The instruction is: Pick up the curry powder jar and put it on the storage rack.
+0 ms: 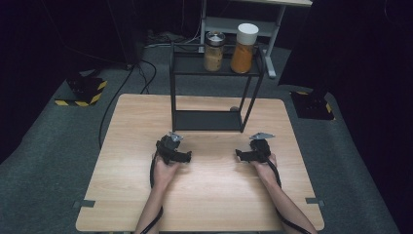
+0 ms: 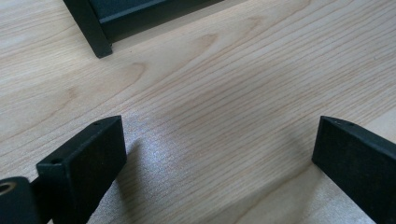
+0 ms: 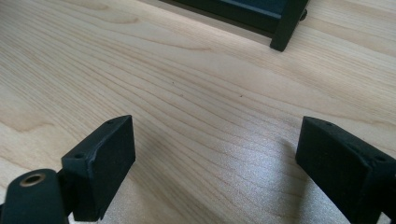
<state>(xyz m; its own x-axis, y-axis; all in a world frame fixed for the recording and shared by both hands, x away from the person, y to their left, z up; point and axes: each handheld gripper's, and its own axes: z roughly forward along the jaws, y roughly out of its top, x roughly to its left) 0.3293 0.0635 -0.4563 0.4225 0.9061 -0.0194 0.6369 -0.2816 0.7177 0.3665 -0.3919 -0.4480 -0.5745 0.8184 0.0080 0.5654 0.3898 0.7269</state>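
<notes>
A black two-tier metal rack [image 1: 214,92] stands at the far middle of the wooden table [image 1: 122,161]. On its top shelf are a glass jar with a metal lid [image 1: 214,51] and an orange-filled jar with a white lid [image 1: 244,48]. My left gripper [image 1: 187,157] rests low on the table, held by a hand, pointing right. My right gripper [image 1: 238,155] faces it, pointing left. In the left gripper view the left gripper [image 2: 219,154] stands wide open over bare wood, with a rack foot [image 2: 95,39] ahead. In the right gripper view the right gripper [image 3: 215,158] is open too, near another rack foot [image 3: 285,32].
The rack's lower shelf [image 1: 207,120] holds nothing; a small brown object [image 1: 234,108] lies on the table behind it. Grey carpet surrounds the table, with black cables [image 1: 117,92] at the left, yellow-striped bases [image 1: 83,90] on both sides and a grey desk frame [image 1: 238,22] behind.
</notes>
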